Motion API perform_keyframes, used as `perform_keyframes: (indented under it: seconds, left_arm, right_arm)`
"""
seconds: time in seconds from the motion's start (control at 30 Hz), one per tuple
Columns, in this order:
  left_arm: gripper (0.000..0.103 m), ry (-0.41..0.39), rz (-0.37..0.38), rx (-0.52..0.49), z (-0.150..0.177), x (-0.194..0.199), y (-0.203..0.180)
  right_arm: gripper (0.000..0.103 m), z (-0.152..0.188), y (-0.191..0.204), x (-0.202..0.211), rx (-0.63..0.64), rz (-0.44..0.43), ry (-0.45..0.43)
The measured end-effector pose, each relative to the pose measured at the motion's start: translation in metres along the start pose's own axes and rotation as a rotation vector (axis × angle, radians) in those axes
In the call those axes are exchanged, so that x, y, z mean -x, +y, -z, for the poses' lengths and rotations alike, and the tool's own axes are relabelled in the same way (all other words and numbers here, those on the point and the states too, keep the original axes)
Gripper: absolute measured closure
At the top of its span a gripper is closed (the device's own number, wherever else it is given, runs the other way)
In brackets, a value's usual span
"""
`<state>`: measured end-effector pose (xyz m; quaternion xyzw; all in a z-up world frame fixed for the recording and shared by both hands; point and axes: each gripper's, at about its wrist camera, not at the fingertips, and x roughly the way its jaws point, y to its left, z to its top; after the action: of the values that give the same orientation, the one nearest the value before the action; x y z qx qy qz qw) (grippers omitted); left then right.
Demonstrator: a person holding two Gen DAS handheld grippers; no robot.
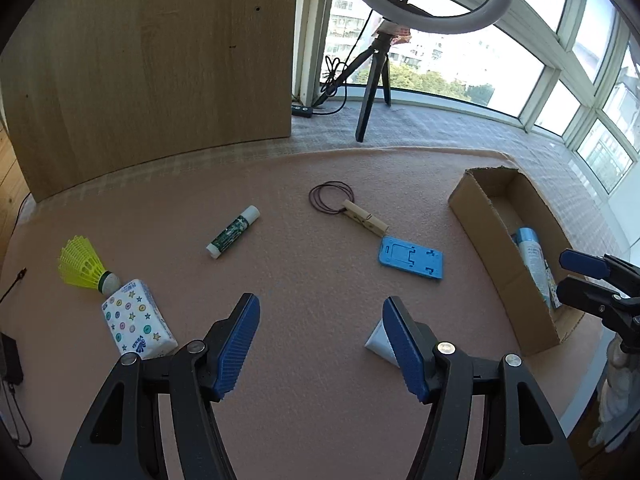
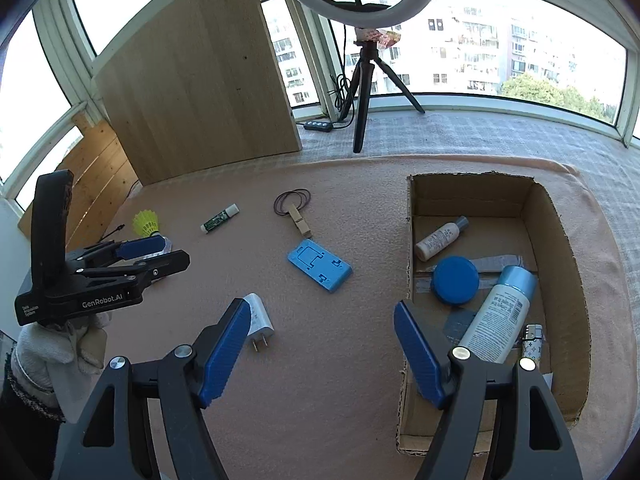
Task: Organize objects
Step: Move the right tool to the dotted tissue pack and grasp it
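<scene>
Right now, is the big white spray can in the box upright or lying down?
Lying down. The spray can rests on its side on the floor of the cardboard box, blue cap pointing toward the far wall, beside the blue round lid.

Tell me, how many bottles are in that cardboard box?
2: a small white bottle near the box's far left corner, a larger spray bottle near its right wall. More may be hidden.

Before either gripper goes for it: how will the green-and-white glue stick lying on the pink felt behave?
The green-and-white glue stick is a cylinder on its side, so a nudge probably rolls it, though the pink felt may damp that. It looks rigid and light; smooth plastic could slip between pads unless gripped across its middle.
</scene>
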<state>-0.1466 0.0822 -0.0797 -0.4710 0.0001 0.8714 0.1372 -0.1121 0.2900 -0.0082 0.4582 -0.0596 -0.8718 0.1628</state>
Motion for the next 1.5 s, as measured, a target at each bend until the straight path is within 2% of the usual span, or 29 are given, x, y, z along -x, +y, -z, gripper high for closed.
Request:
perform_keyframes:
  seconds: [0.37, 0.67, 0.83, 0.97, 1.2, 1.5]
  left_arm:
    - [0.035, -0.012, -0.071, 0.187, 0.043, 0.028, 0.115]
    - [0.035, 0.018, -0.035, 0.294, 0.061, 0.020, 0.183]
    - [0.036, 0.030, 0.010, 0.333, 0.065, 0.007, 0.199]
    - [0.036, 0.044, 0.042, 0.330, 0.064, -0.004, 0.199]
    - [0.037, 0.064, 0.084, 0.325, 0.061, -0.021, 0.196]
    - [0.056, 0.082, 0.123, 0.318, 0.056, -0.034, 0.196]
  right_arm:
    - [0.032, -0.026, 0.086, -0.056, 0.081, -0.116, 0.081]
    - [0.033, -0.041, 0.156, -0.123, 0.123, -0.225, 0.192]
    - [0.038, -0.043, 0.186, -0.161, 0.129, -0.281, 0.267]
    - [0.041, -0.044, 0.204, -0.187, 0.127, -0.299, 0.304]
    - [0.053, -0.047, 0.224, -0.220, 0.115, -0.319, 0.364]
    - [0.065, -0.046, 0.232, -0.252, 0.091, -0.338, 0.426]
